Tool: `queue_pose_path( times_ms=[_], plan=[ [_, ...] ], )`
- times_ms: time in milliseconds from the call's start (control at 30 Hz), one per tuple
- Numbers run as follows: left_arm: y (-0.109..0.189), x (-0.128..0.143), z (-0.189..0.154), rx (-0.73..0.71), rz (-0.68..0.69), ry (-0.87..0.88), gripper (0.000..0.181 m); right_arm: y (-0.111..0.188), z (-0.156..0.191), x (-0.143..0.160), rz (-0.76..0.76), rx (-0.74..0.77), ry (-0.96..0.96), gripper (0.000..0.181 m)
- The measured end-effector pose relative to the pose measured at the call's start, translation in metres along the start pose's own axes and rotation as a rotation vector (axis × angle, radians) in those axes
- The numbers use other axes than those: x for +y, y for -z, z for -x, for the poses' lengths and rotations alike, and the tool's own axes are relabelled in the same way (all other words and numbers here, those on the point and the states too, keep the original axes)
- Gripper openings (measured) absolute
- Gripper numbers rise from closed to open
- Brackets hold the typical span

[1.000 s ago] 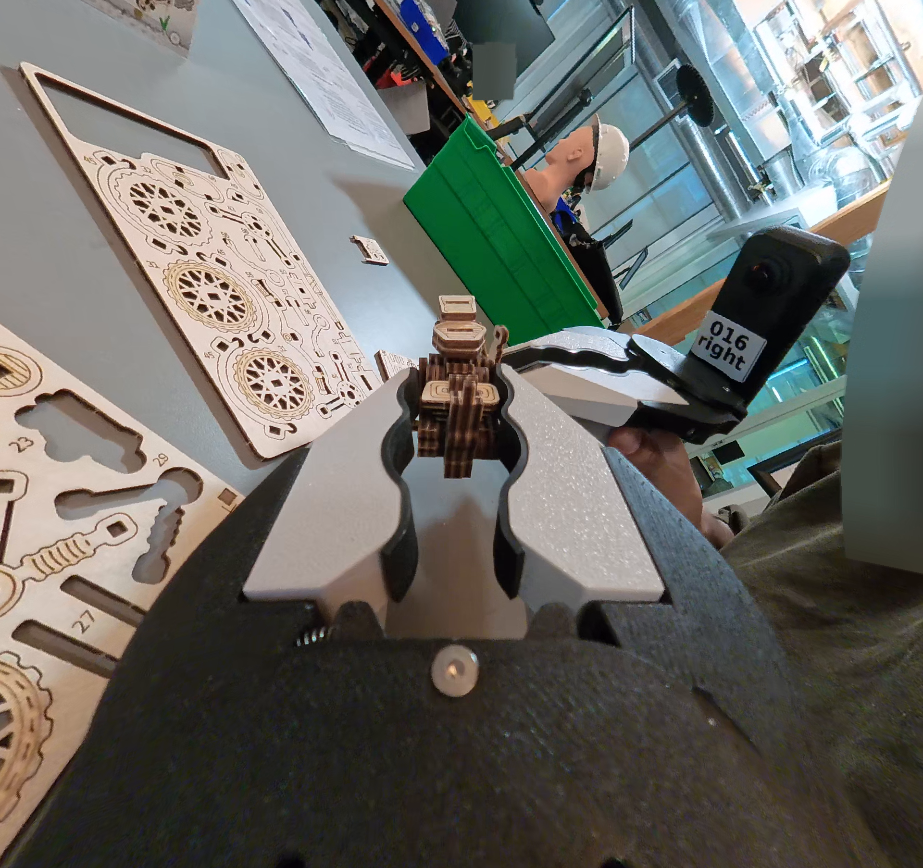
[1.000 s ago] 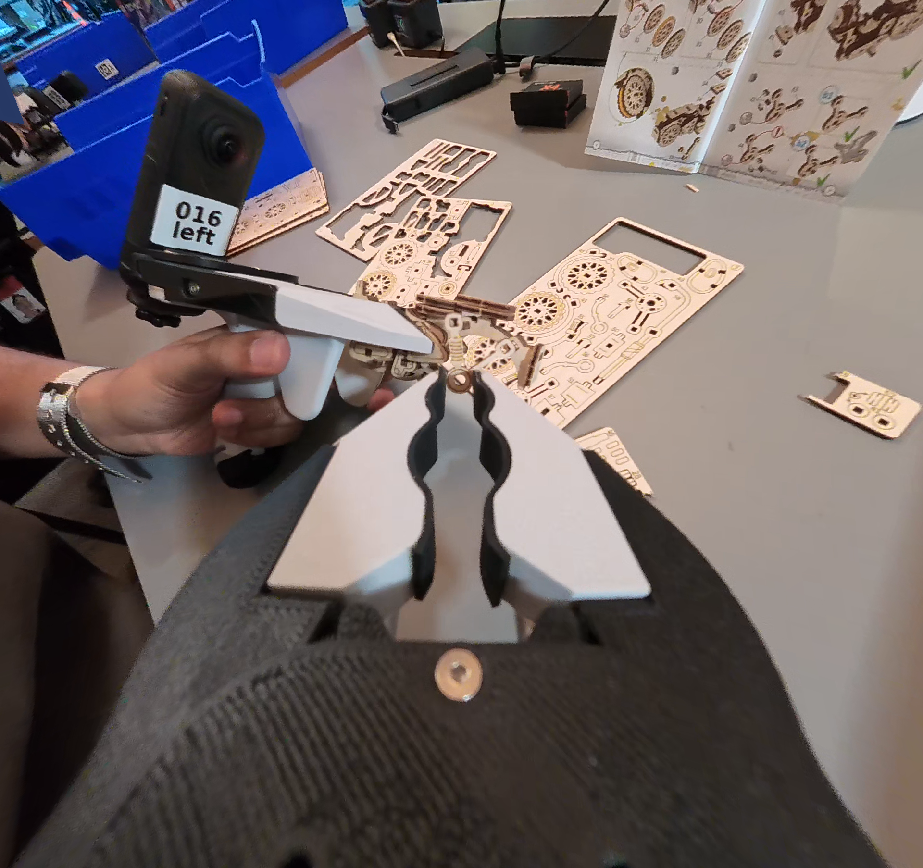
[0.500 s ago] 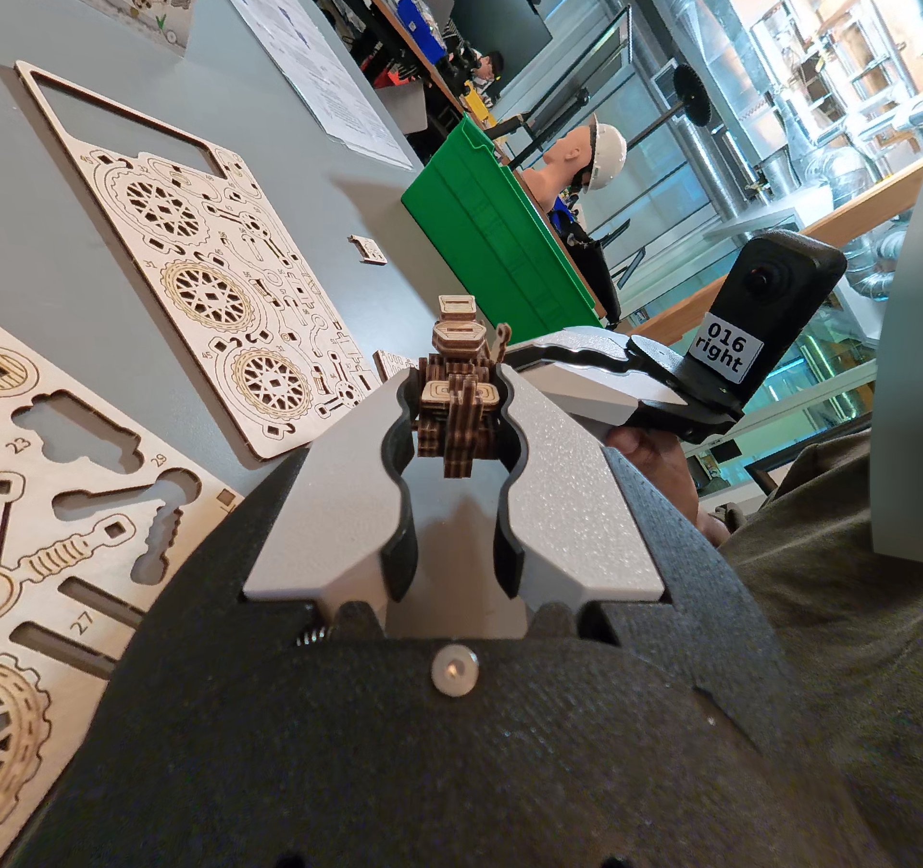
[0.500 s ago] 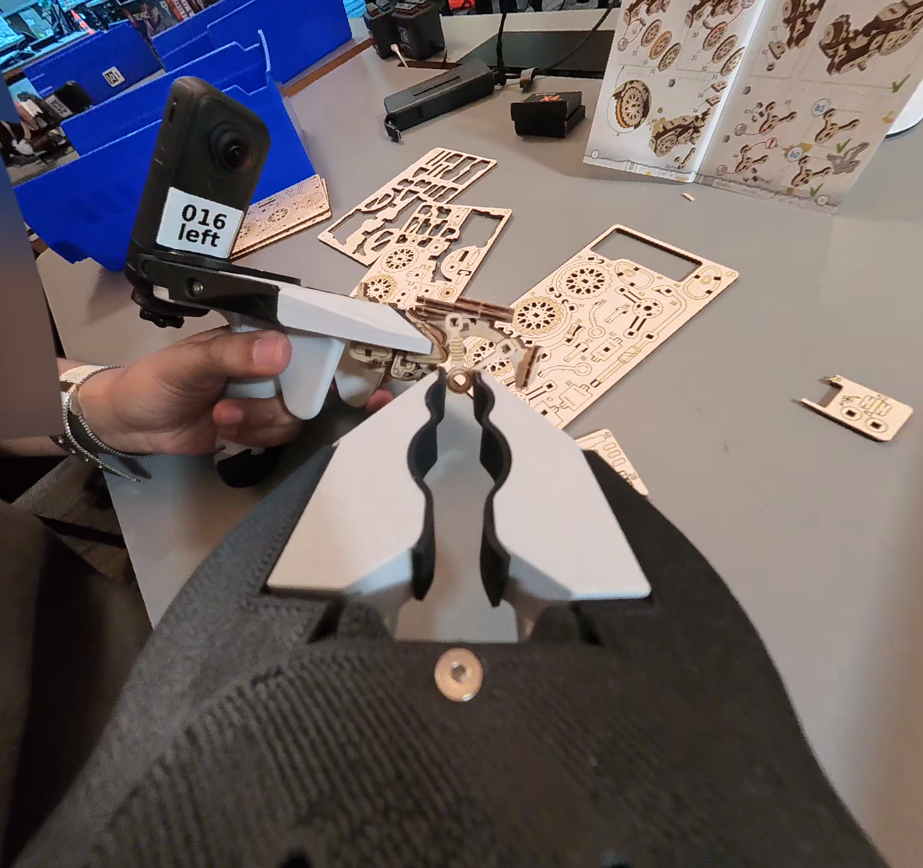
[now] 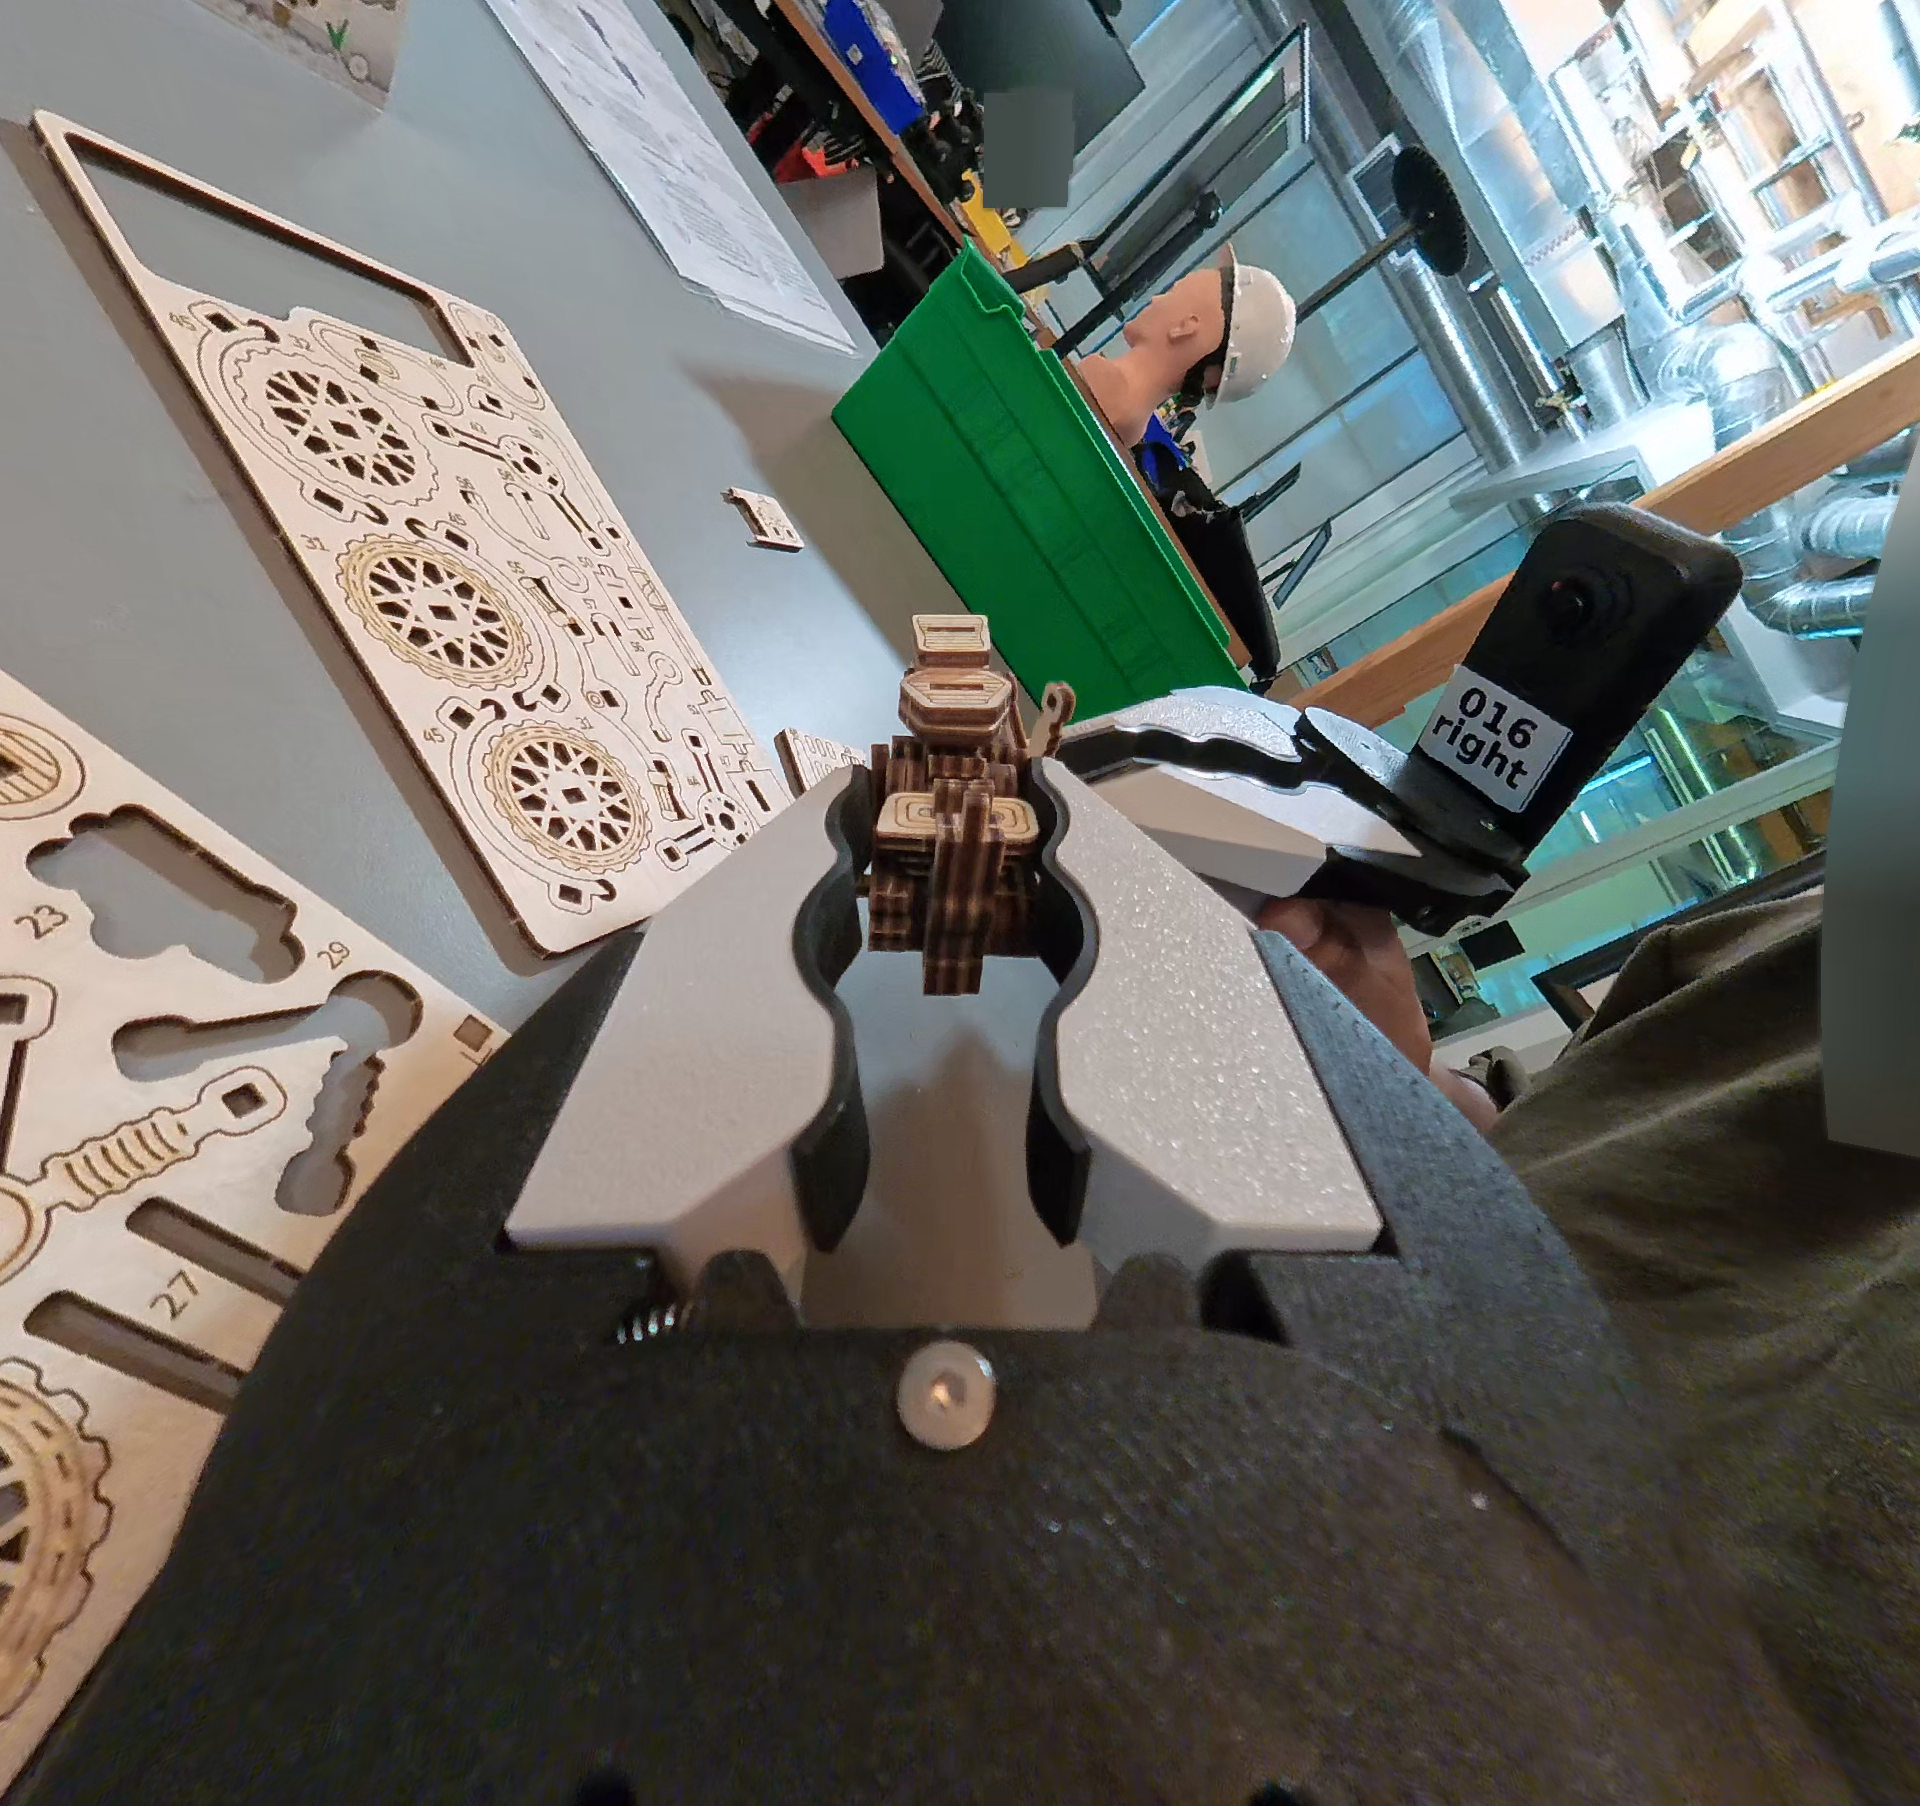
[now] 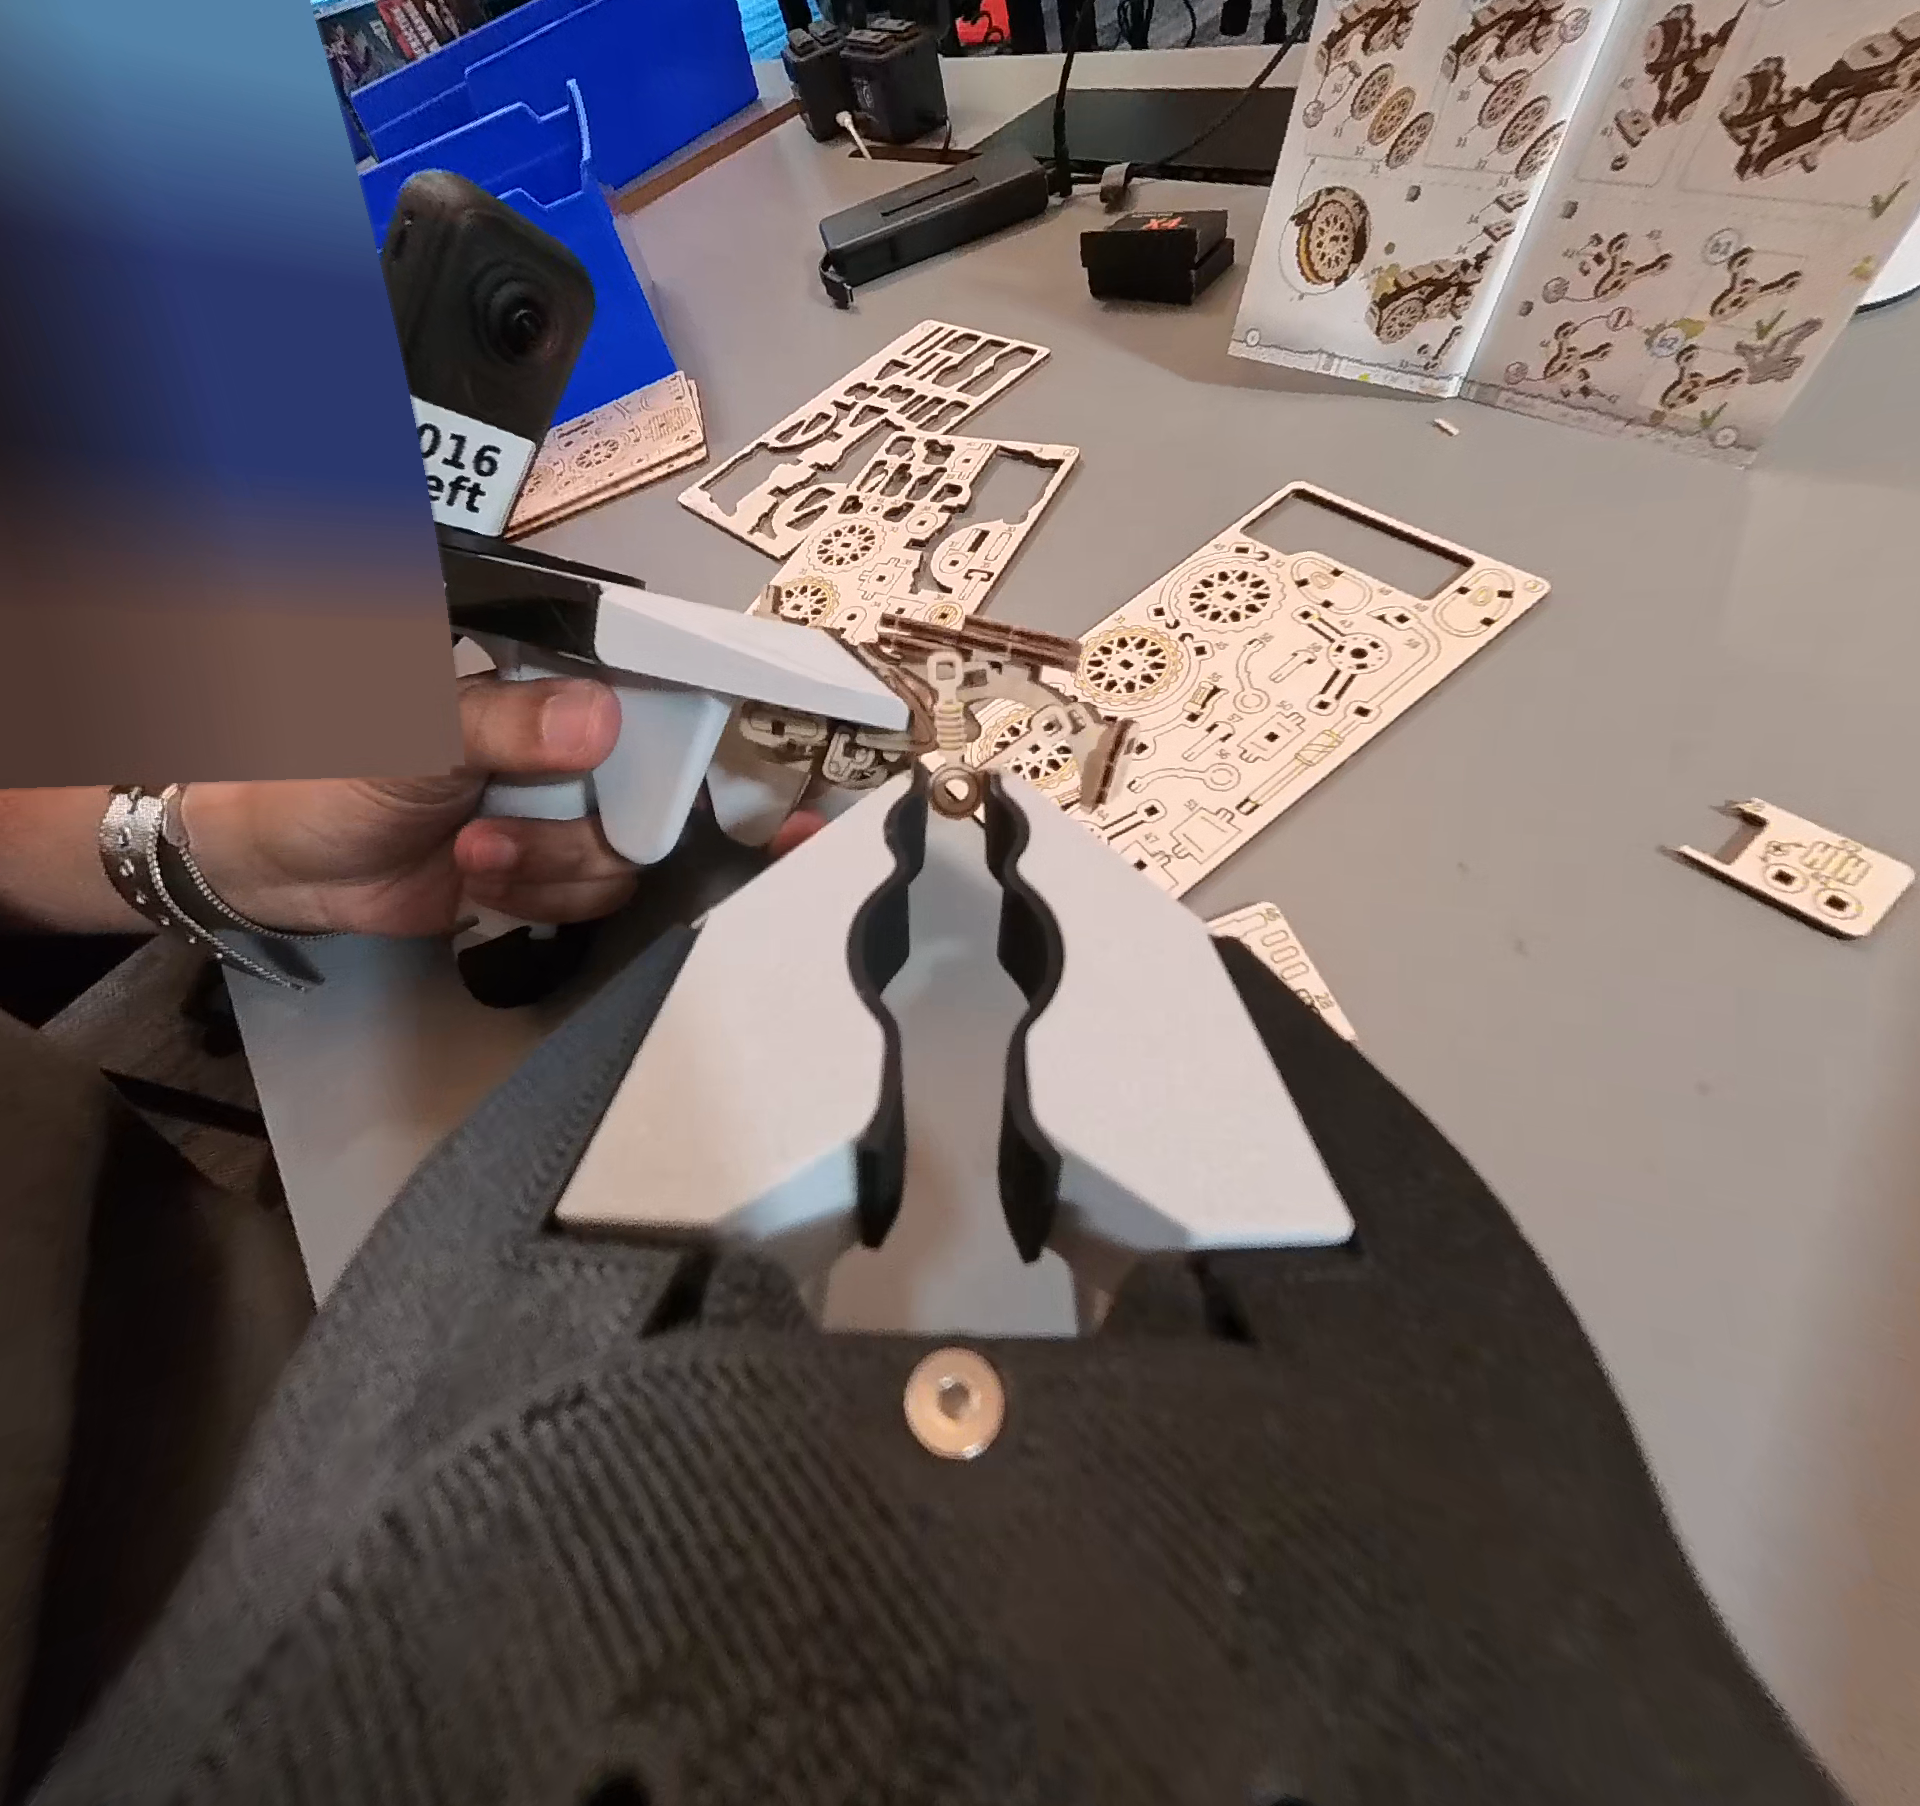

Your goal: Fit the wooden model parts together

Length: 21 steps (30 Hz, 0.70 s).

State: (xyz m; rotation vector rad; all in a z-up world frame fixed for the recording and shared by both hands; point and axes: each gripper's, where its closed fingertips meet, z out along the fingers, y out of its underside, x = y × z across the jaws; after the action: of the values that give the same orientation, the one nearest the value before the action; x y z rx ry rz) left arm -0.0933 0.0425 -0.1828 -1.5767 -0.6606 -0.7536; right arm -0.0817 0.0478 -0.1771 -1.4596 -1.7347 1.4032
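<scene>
The left claw [image 5: 945,821] pinches the wooden model [image 5: 951,826], and the right claw [image 6: 951,792], pinching a small ring piece [image 6: 951,792], meets it from the right side.

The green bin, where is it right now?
In the left wrist view the green bin stands at the far table edge, right of centre, beyond the wooden model held in the left gripper.
</scene>
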Motion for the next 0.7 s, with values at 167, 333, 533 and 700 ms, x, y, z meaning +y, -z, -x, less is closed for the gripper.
queue_pose_path(
  times_ms=[167, 333, 533, 700],
  plan=[
    [0.0, 0.001, 0.0, 0.011, 0.011, 0.018, 0.027, 0.005, 0.014, -0.008, -0.067, -0.078, 0.031, 0.008],
    [0.0, 0.001, 0.0, 0.019, 0.015, 0.04, 0.026, 0.013, 0.022, -0.012, -0.104, -0.113, 0.088, 0.008],
    [0.0, 0.001, 0.001, 0.025, 0.017, 0.055, 0.026, 0.012, 0.02, -0.01, -0.1, -0.124, 0.092, 0.008],
    [-0.001, 0.002, 0.003, 0.012, 0.024, 0.063, 0.026, 0.011, 0.023, -0.008, -0.095, -0.148, 0.091, 0.008]
  ],
)
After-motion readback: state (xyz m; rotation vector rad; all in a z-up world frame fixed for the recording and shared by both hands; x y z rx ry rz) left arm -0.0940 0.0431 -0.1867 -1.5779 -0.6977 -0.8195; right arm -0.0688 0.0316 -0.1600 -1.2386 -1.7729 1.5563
